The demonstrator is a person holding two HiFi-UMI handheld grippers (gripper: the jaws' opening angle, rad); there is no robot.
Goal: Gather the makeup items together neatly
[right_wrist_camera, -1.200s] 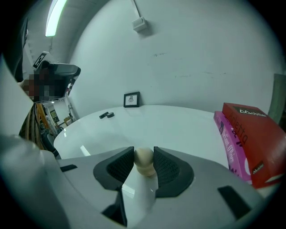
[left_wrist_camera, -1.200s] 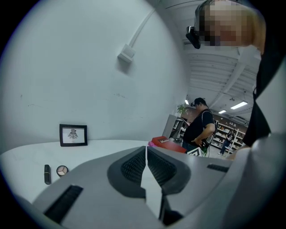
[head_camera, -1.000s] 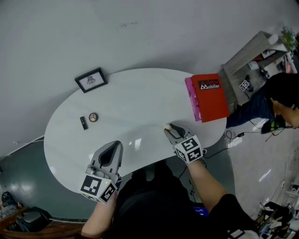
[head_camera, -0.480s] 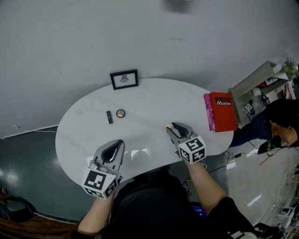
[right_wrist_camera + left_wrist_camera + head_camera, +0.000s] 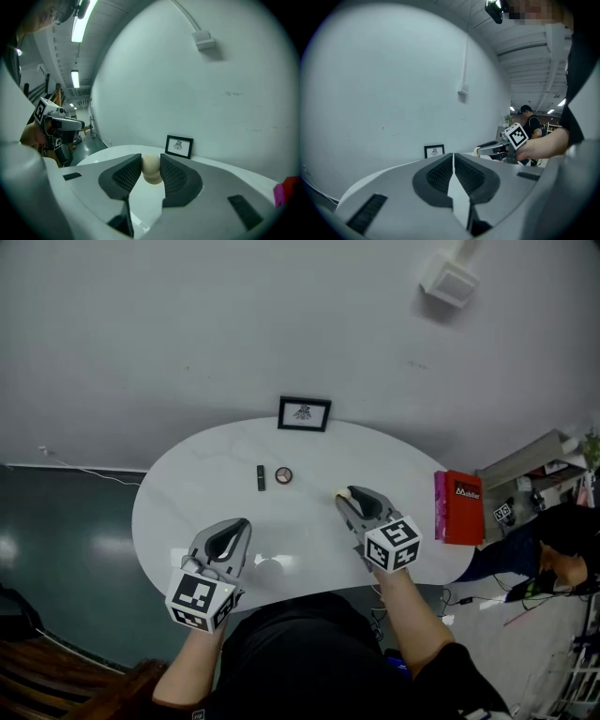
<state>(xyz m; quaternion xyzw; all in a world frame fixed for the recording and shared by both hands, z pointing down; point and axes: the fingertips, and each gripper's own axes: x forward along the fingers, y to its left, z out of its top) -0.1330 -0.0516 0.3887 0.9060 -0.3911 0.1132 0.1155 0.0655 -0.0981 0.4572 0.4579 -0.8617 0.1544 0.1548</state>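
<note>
- My left gripper (image 5: 453,161): the jaws are pressed together along their whole length, and nothing is between the pads.
- In the head view the left gripper (image 5: 236,526) hangs over the near left part of the white oval table (image 5: 178,502), pointing away from me towards the wall (image 5: 187,324).
- My right gripper (image 5: 151,164): the jaws stand partly apart and clamp a cream, egg-shaped sponge (image 5: 151,171). Both ribbed pads press on its sides, and its rounded end sticks out past the tips.
- In the head view the right gripper (image 5: 345,495) is over the near right part of the table, with the sponge (image 5: 341,493) showing as a pale spot at its tip. I cannot tell whether the sponge touches the tabletop.
- A dark tube (image 5: 261,477) lies on the far middle of the table, its length pointing away from me.
- A round compact (image 5: 283,474) lies just to the right of the tube, with a narrow gap between them.
- Both lie well apart from either gripper, closer to the wall than my jaws are.
- A black picture frame (image 5: 304,413) stands upright at the far edge of the table against the wall, behind the tube and the compact.
- A red book (image 5: 463,506) lies at the table's right end, with a pink book (image 5: 439,505) against its left side.
- A person (image 5: 553,549) is on the floor beyond the table's right end.
</note>
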